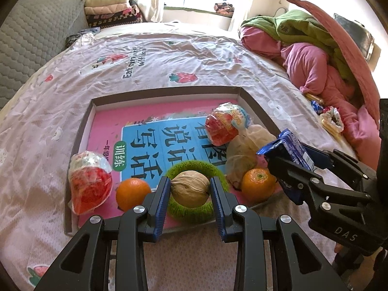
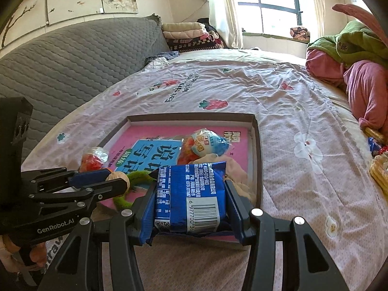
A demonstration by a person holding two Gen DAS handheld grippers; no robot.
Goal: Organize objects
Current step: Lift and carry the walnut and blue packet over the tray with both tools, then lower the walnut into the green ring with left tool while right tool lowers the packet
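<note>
1. Red-filled snack bag [image 1: 89, 184] is seen at lower left of the left view, overhanging the shallow tray [image 1: 167, 92] wall, beside an orange [image 1: 133, 194].
2. At lower centre, the walnut [image 1: 190, 189] is pinched between the left gripper [image 1: 189, 191] fingers, inside the green fuzzy ring [image 1: 194, 212]; it is best lowered gently, then released.
3. At right, the blue packet [image 2: 191, 194] is clamped by the right gripper [image 2: 191, 201] over the tray's near edge; a bare pink patch should be chosen.
</note>
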